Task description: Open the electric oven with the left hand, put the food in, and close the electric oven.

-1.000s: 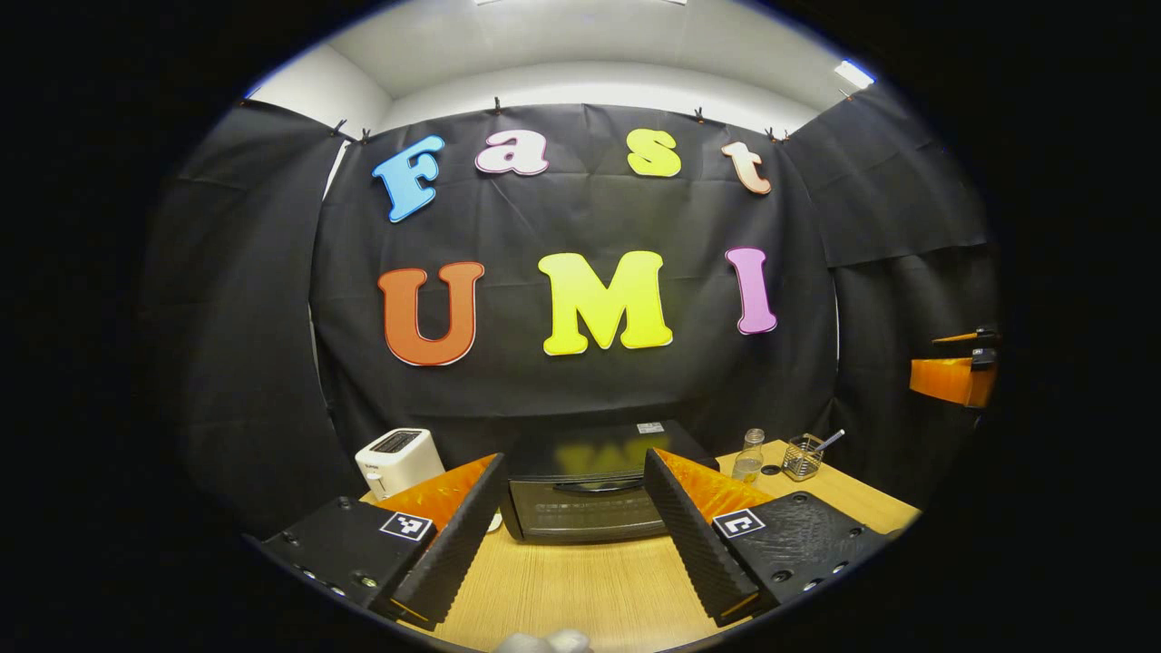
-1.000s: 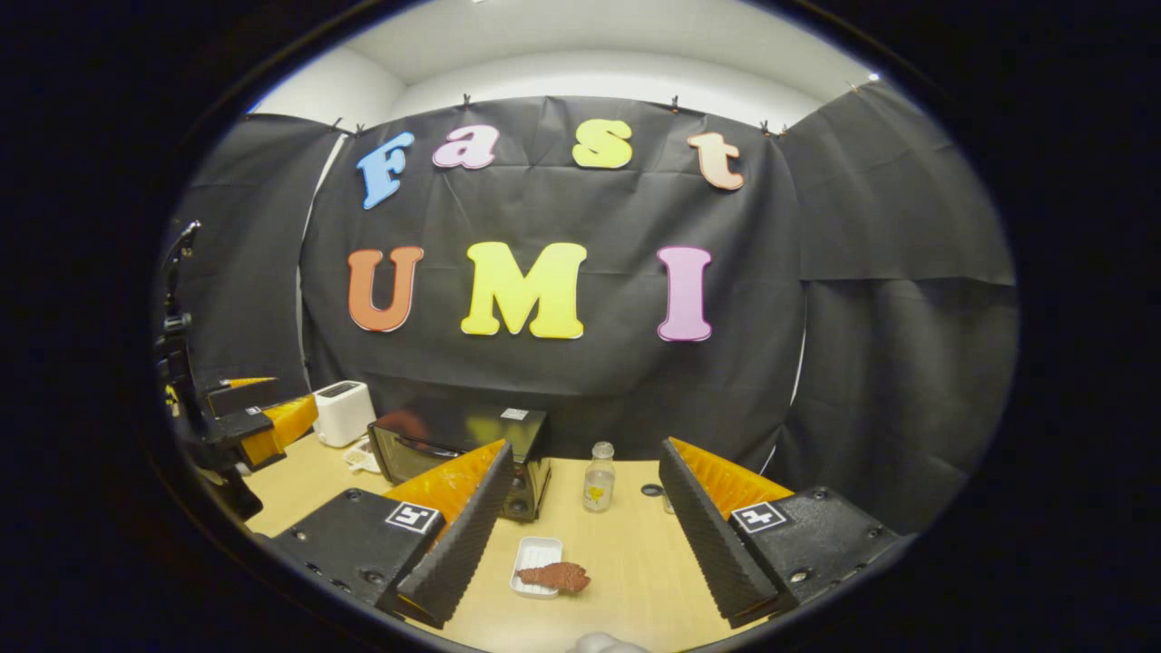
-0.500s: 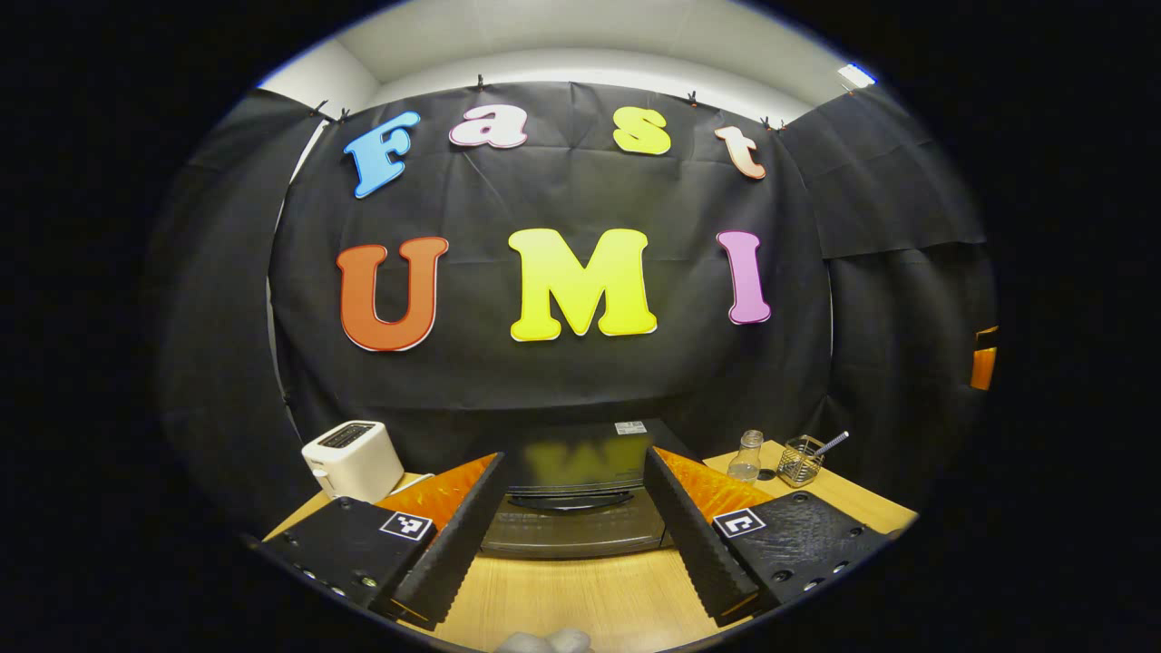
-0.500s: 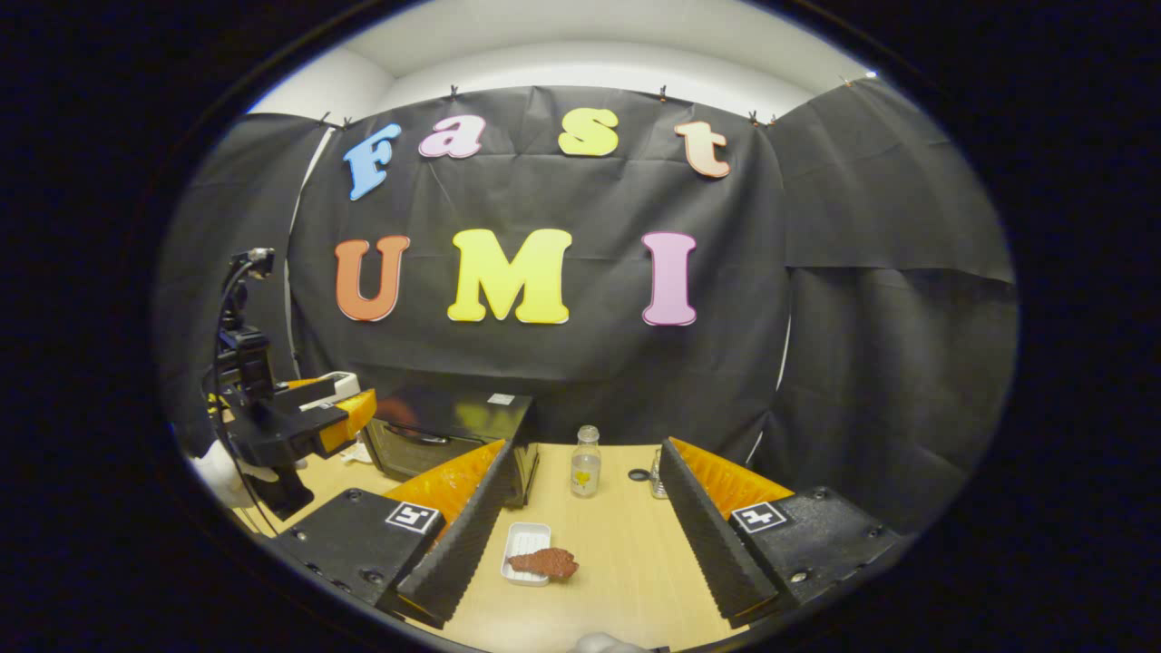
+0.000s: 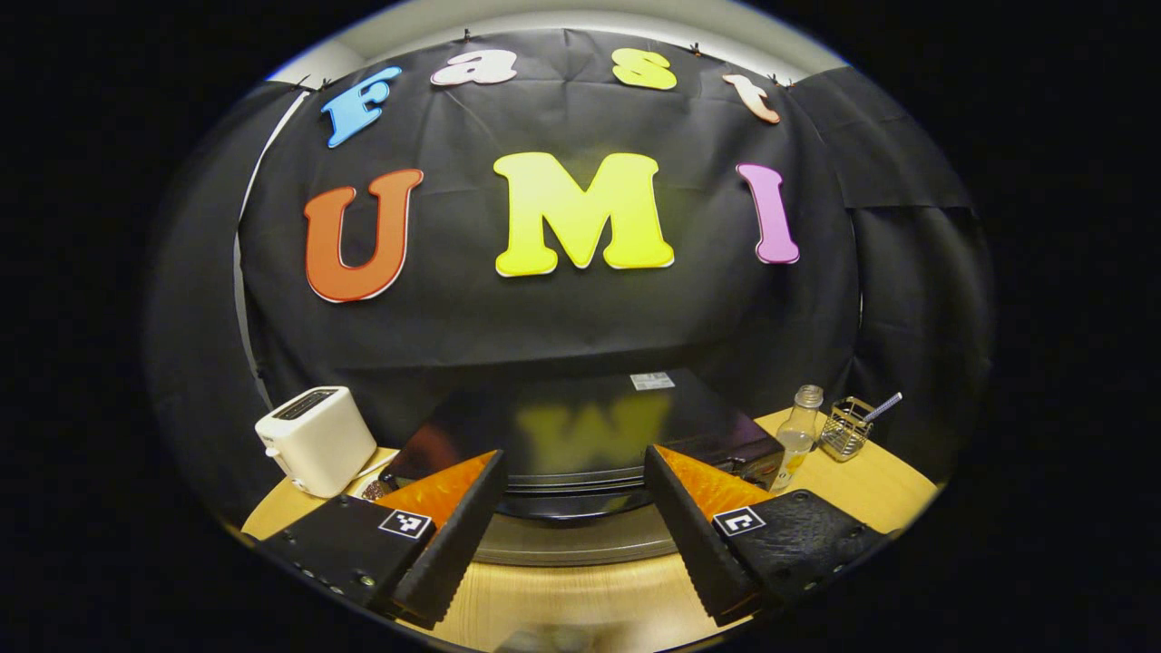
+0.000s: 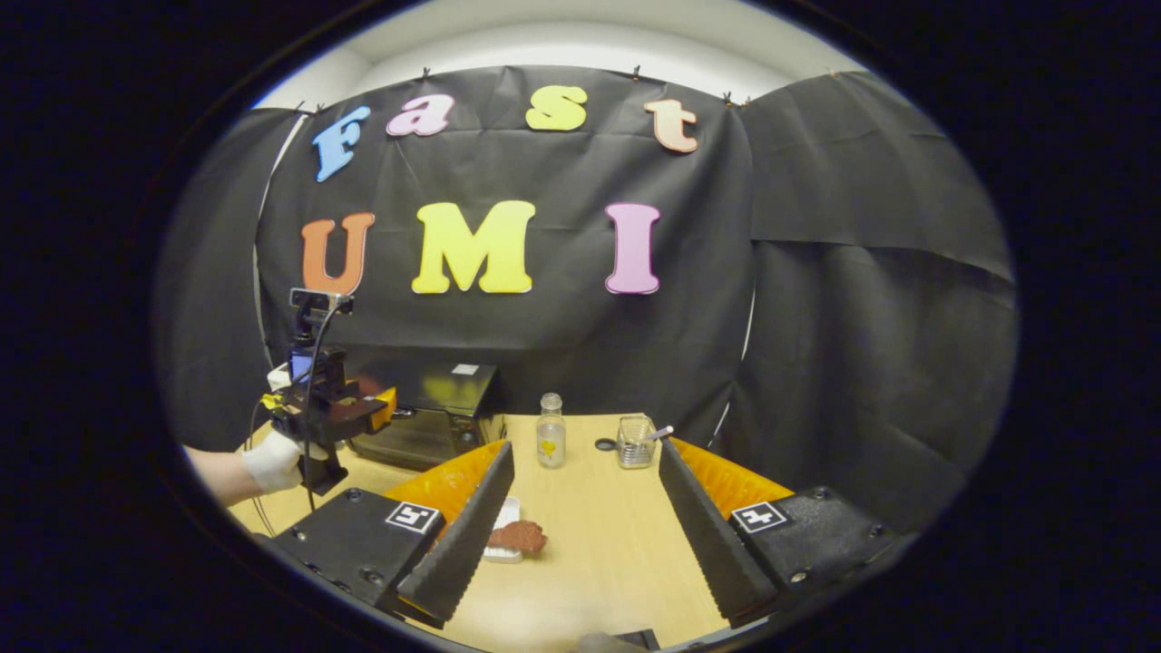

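The black electric oven (image 5: 580, 422) stands close in front of my left gripper (image 5: 573, 453), its door shut. The door handle (image 5: 571, 485) runs across the gap between the open fingers, which hold nothing. In the right gripper view the oven (image 6: 435, 413) sits at the table's back left. There a gloved hand (image 6: 270, 460) holds the left gripper (image 6: 349, 413) against the oven's upper front. A reddish-brown piece of food (image 6: 519, 536) lies on a small white tray (image 6: 504, 519), partly behind one finger of my right gripper (image 6: 586, 446). That gripper is open and empty above the table.
A white toaster (image 5: 316, 440) stands left of the oven. Right of the oven are a small clear bottle (image 5: 798, 433), (image 6: 548, 442), a wire basket with a utensil (image 5: 845, 433), (image 6: 637, 443) and a dark cap (image 6: 605, 444). The wooden table (image 6: 608, 553) ends at the black cloth.
My left gripper has moved forward to the oven, whose handle now lies between its fingers. The right gripper has drifted forward, so the food tray sits closer to its left finger.
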A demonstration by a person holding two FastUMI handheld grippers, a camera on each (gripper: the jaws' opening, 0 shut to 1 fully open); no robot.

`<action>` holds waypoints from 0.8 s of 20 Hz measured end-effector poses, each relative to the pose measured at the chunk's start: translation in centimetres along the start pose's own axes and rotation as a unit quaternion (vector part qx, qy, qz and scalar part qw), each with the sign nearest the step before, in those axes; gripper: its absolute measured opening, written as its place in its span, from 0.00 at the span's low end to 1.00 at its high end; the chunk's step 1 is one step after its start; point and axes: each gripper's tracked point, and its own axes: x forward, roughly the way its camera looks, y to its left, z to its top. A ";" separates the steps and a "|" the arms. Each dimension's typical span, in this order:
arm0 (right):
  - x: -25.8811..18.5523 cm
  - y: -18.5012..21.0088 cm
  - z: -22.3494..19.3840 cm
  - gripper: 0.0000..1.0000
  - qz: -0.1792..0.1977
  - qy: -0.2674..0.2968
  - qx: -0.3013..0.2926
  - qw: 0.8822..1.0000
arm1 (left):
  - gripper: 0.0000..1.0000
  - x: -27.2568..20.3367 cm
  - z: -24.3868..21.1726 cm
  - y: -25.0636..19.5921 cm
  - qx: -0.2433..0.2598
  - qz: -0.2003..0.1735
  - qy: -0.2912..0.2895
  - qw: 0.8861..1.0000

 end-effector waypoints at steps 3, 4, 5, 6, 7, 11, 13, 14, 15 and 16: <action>0.3 0.0 -0.2 1.00 -0.001 0.004 0.006 1.000 | 0.97 1.4 -1.3 0.1 -0.007 -0.002 0.017 1.000; 0.4 0.2 -0.2 1.00 0.000 0.005 0.008 1.000 | 0.97 1.5 -1.7 0.1 -0.010 0.000 0.024 1.000; 0.5 0.2 -0.4 1.00 0.000 0.008 0.007 1.000 | 0.97 1.8 -1.4 0.3 -0.009 0.001 0.016 1.000; 0.5 0.3 -0.4 1.00 0.002 0.008 0.006 1.000 | 0.97 2.0 -1.3 0.3 -0.008 0.002 0.019 1.000; 0.6 0.5 -0.3 1.00 0.002 0.006 0.005 1.000 | 0.96 2.0 -1.5 0.6 -0.010 0.006 0.025 1.000; 0.7 1.2 -0.5 0.99 0.009 0.006 0.011 1.000 | 0.98 1.3 -1.8 0.5 -0.017 0.011 0.034 0.999; 0.7 1.5 -0.5 0.99 0.013 0.005 0.012 1.000 | 0.98 0.8 -1.9 0.4 -0.012 0.010 0.034 0.999; 0.7 1.6 -0.5 1.00 0.014 0.005 0.011 1.000 | 0.97 0.5 -2.0 0.5 -0.011 0.009 0.035 0.999; 0.6 1.8 -0.6 1.00 0.016 0.005 0.011 1.000 | 0.98 0.2 -2.1 0.4 -0.012 0.007 0.038 0.999; 0.5 1.9 -0.5 0.99 0.017 0.005 0.012 1.000 | 0.97 -0.1 -2.2 0.4 -0.012 0.006 0.039 0.999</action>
